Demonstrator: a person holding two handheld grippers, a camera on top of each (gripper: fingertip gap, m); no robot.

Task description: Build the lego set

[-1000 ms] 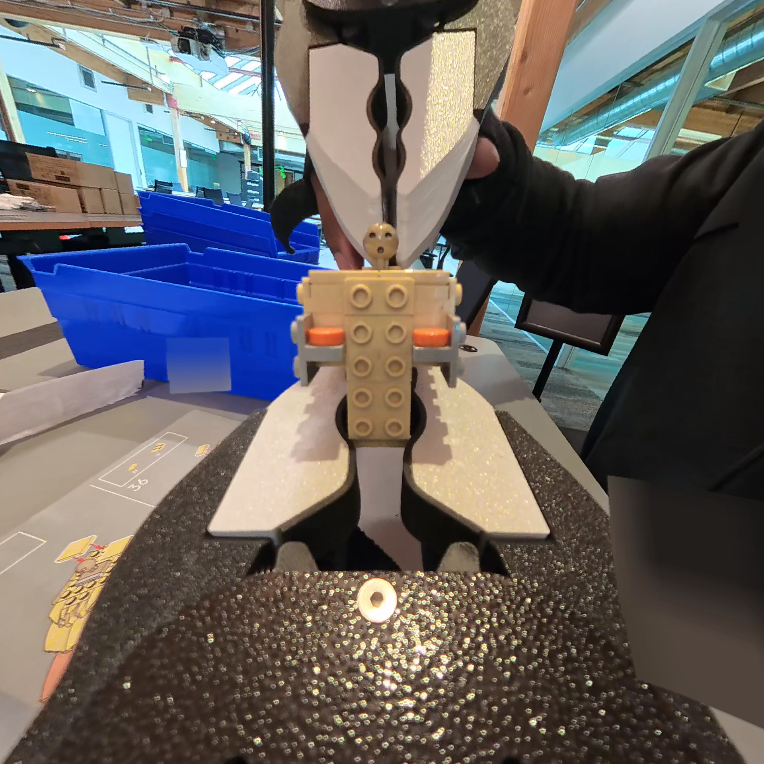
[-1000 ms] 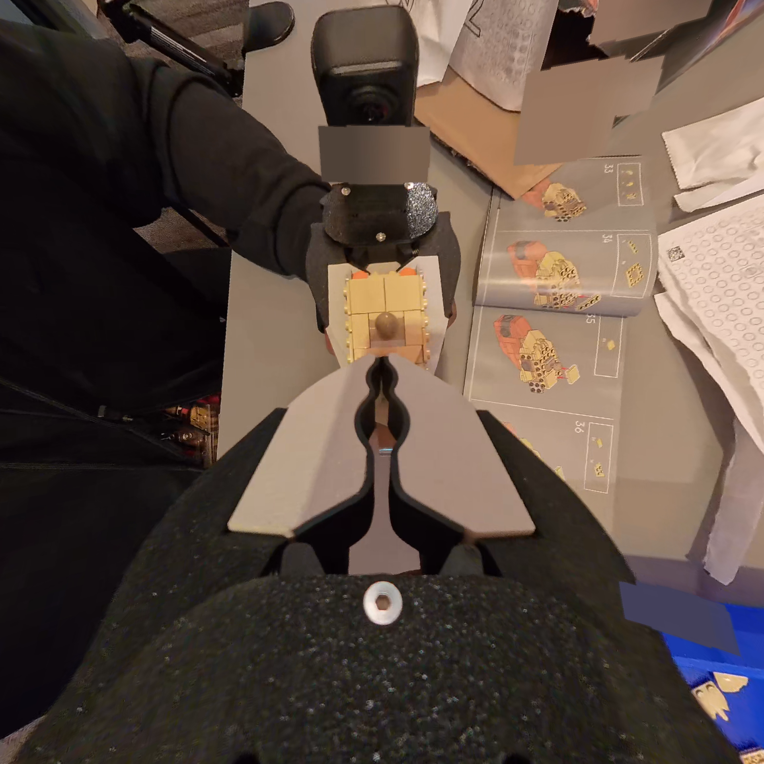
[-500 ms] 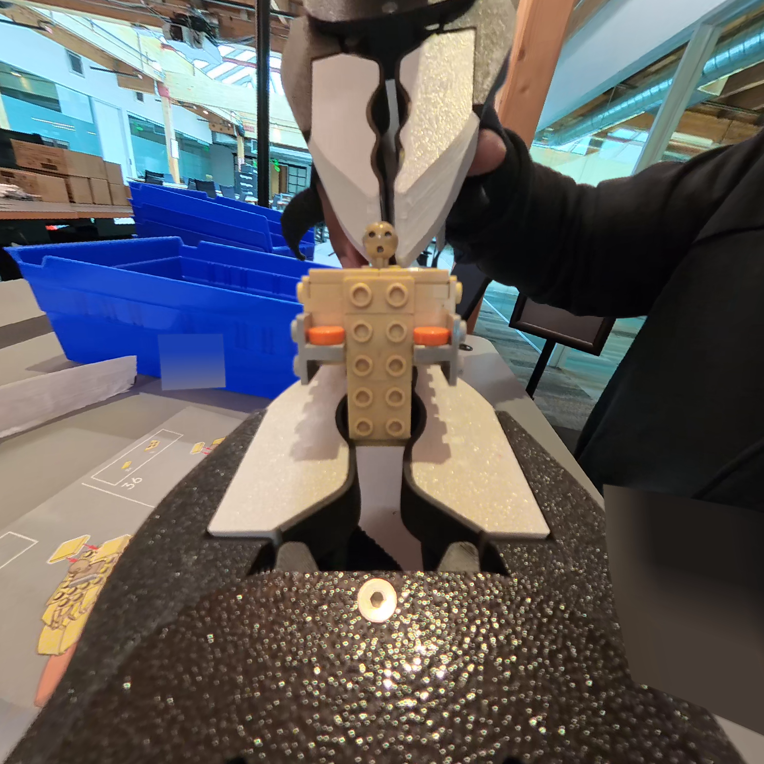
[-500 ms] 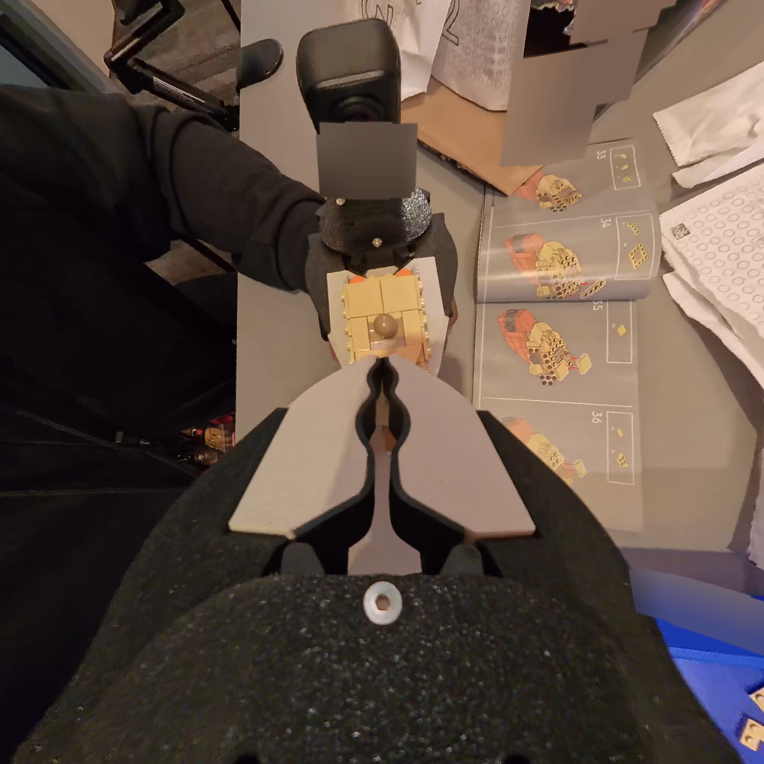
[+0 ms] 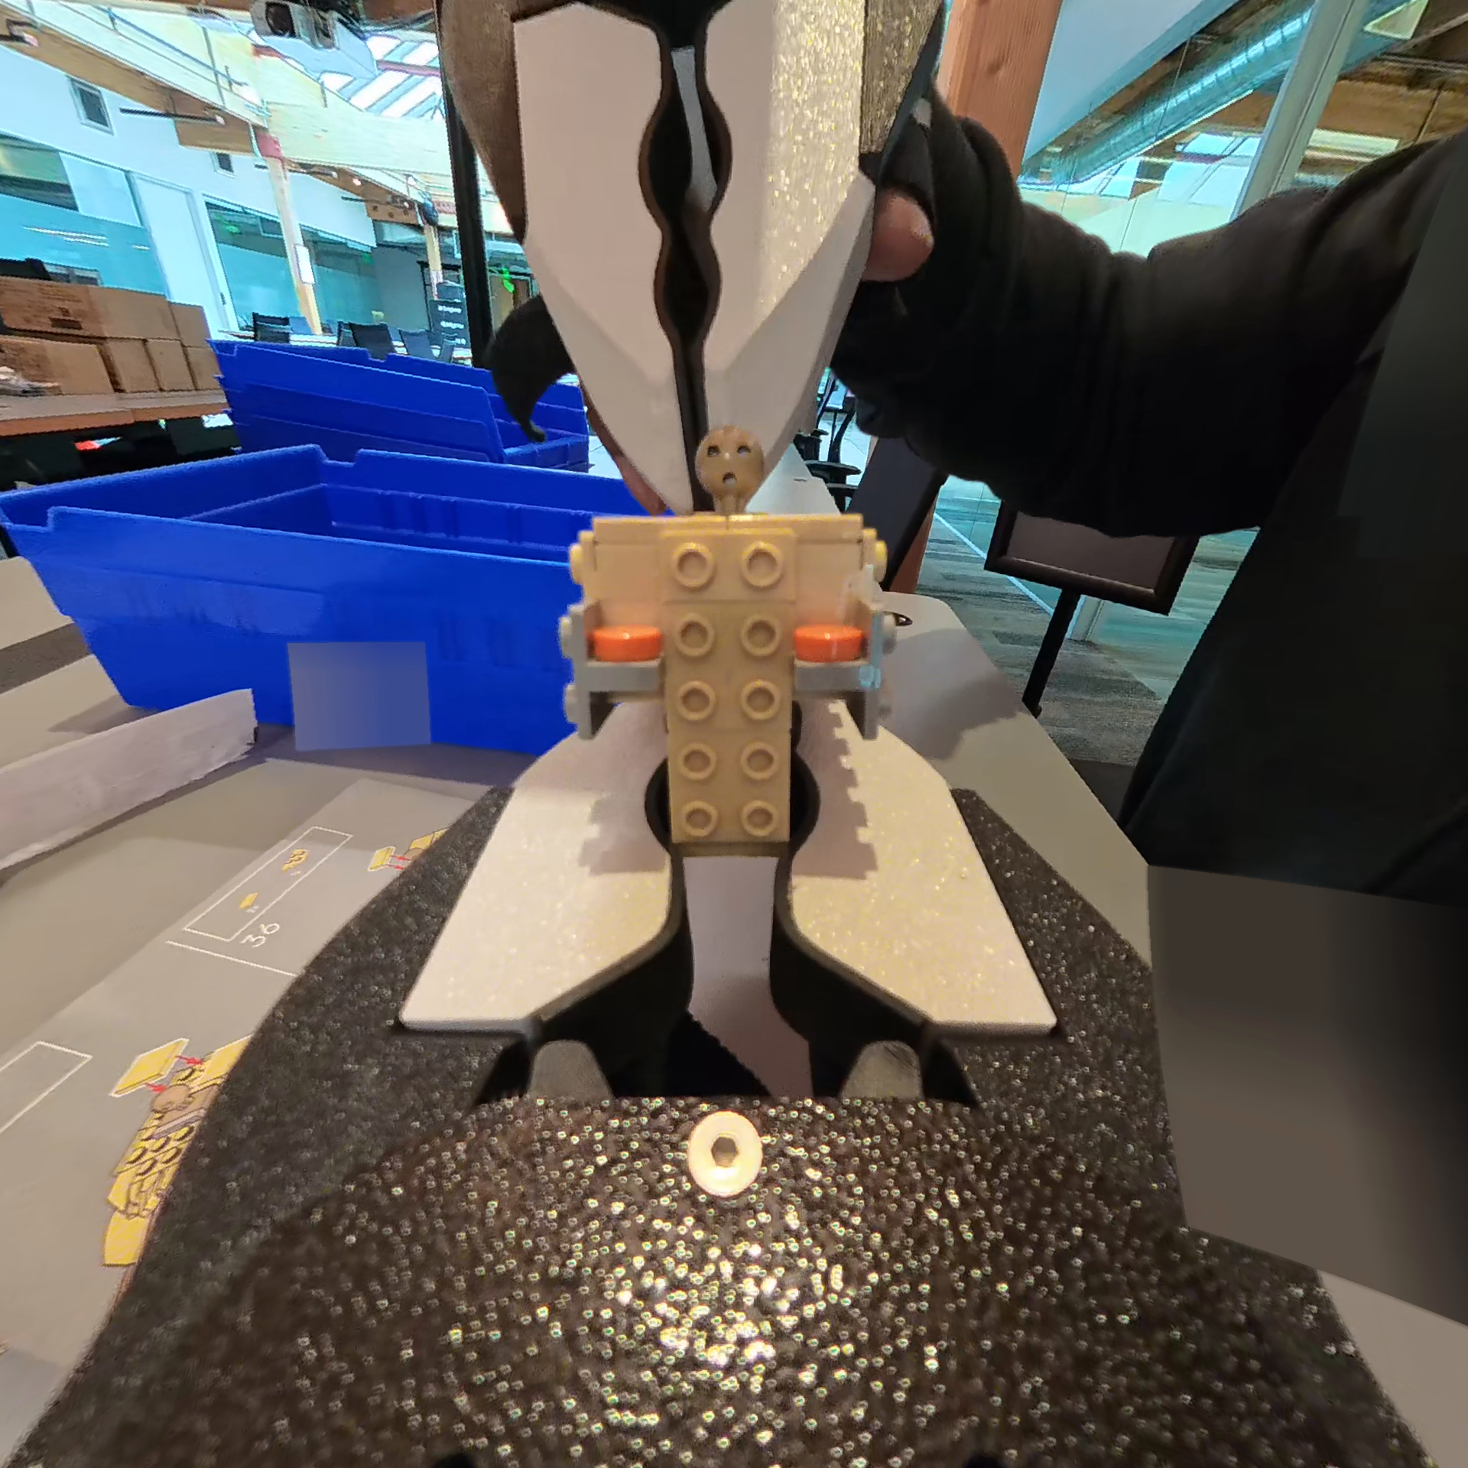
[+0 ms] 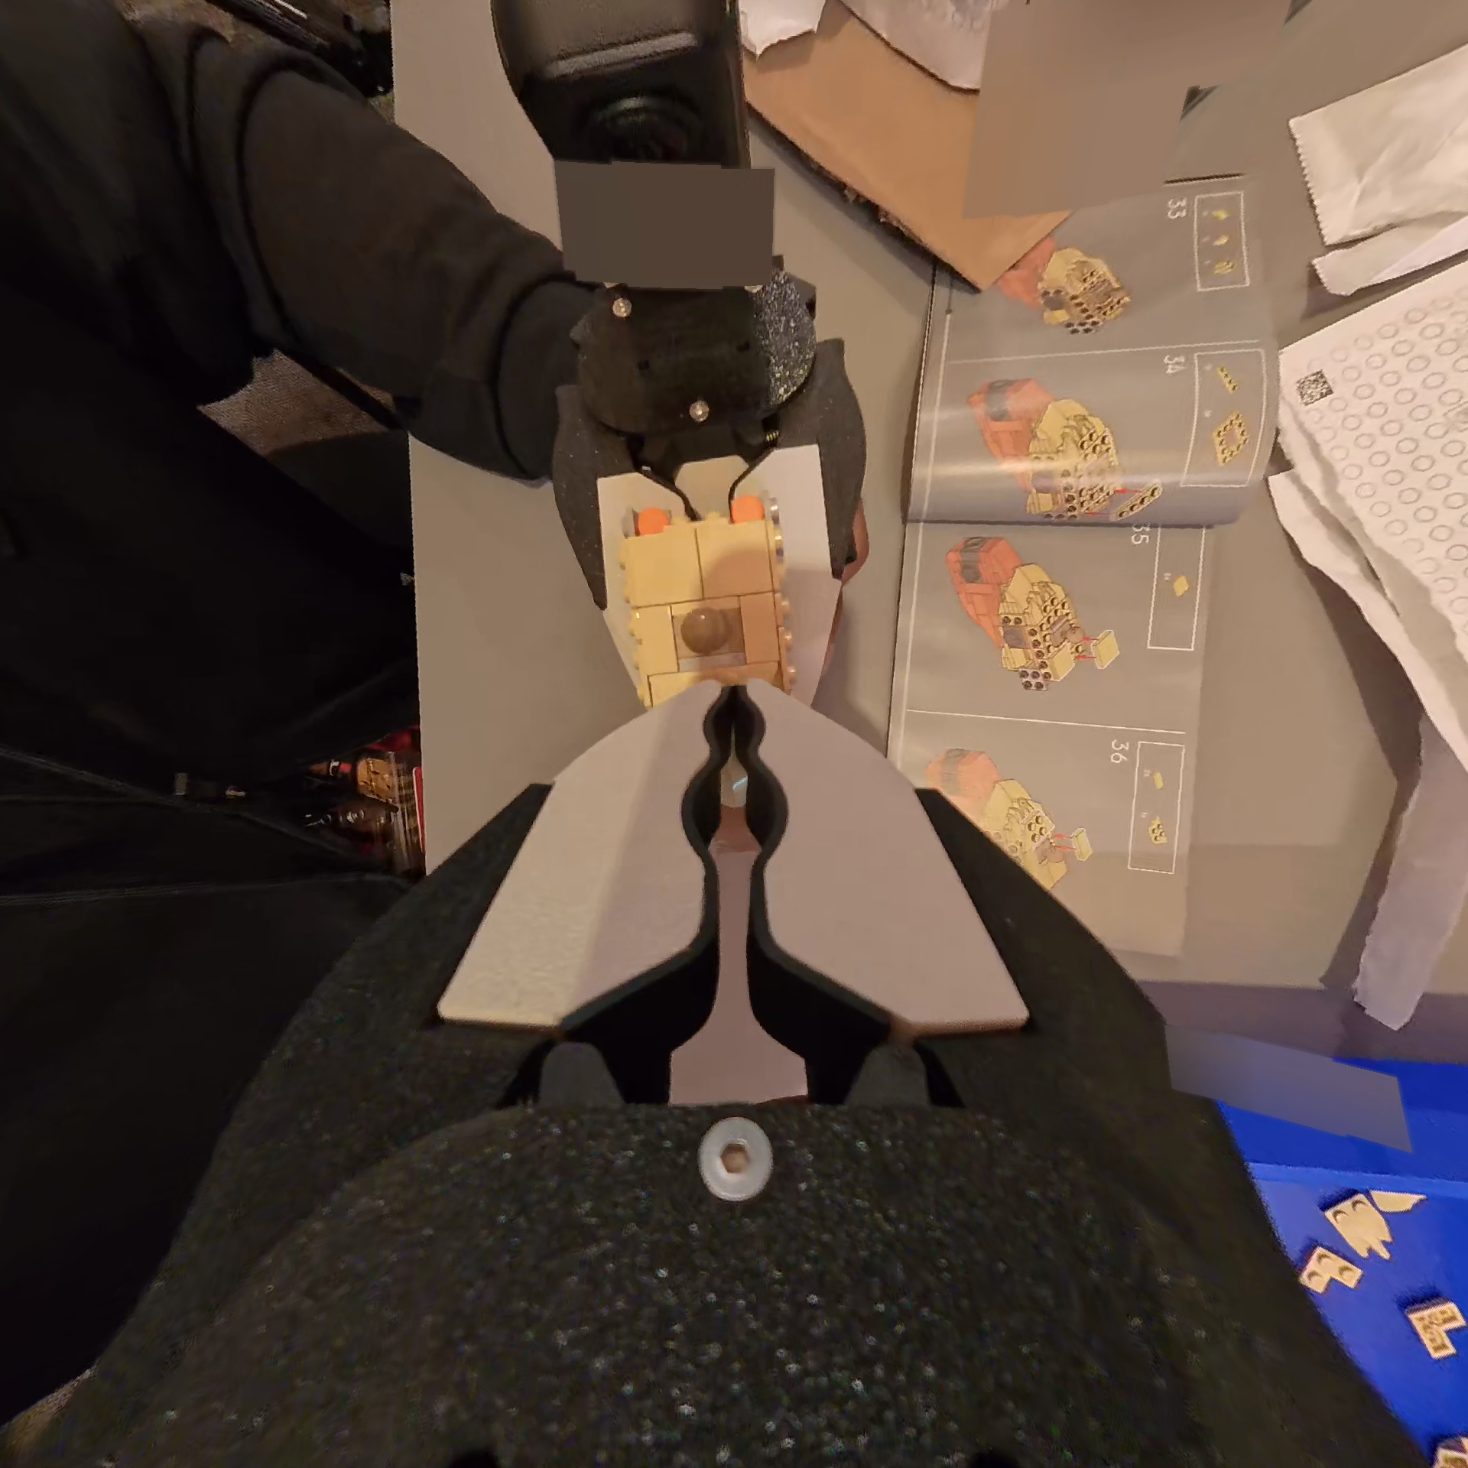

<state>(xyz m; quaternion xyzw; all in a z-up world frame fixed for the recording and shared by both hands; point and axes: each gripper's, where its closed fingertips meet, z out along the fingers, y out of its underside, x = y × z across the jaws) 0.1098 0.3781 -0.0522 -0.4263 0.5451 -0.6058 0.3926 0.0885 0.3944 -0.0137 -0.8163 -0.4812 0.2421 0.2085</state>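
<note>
My left gripper (image 5: 727, 711) is shut on a tan lego assembly (image 5: 727, 683) with two orange studs and grey side brackets, and holds it above the table. A small brown ball piece (image 5: 729, 465) sits on the assembly's far end. My right gripper (image 5: 689, 488) comes down from above with its jaws shut, its tips just left of the ball. In the right wrist view the right gripper's tips (image 6: 732, 697) touch the near edge of the assembly (image 6: 699, 588). I cannot tell whether a small piece is pinched in them.
An open instruction booklet (image 6: 1072, 635) lies on the grey table to the right of the grippers. White paper bags (image 6: 1390, 516) lie beyond it. A blue bin (image 6: 1350, 1271) holds loose tan pieces. More blue bins (image 5: 318, 572) stand behind. The table edge (image 6: 413, 556) is at the left.
The right gripper has come closer to the left wrist camera, and its tips have shifted slightly to the left of the ball piece. The left gripper still holds the assembly.
</note>
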